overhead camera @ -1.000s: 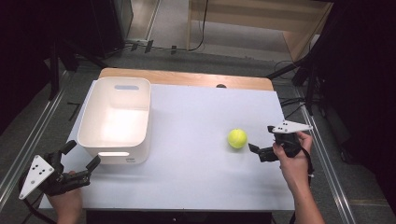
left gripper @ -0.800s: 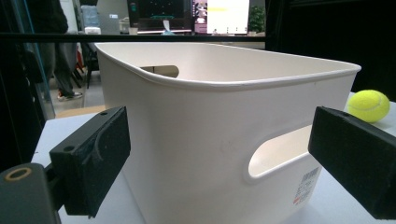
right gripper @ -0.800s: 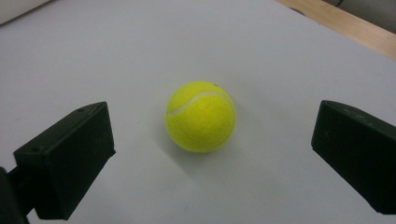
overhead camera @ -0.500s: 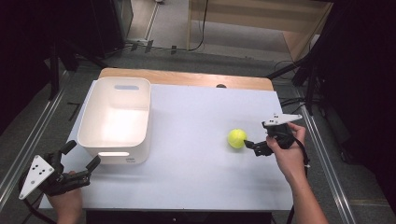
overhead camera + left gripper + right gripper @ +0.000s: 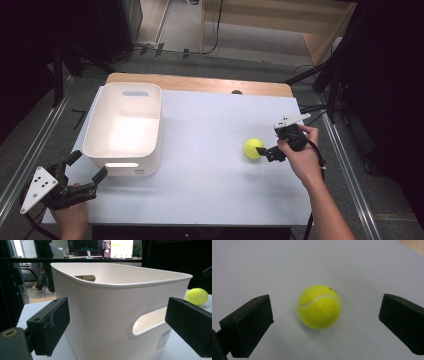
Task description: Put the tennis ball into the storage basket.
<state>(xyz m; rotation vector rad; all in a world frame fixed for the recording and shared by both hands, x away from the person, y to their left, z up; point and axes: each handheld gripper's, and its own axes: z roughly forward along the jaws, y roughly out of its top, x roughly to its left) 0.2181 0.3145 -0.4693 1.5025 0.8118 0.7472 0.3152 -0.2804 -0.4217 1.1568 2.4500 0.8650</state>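
Right gripper view: right claw (image 5: 325, 322) spread wide, tennis ball (image 5: 319, 306) centred between jaws, resting on table (image 5: 262, 265). Approach step judged in hand; next, advance and close. Left claw (image 5: 87, 170) spread, idle beside bin (image 5: 125, 127).

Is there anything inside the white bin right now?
From the high view the white bin looks empty, its floor bare. Its near wall hides a strip of the floor. The tennis ball sits on the table by the right tool.
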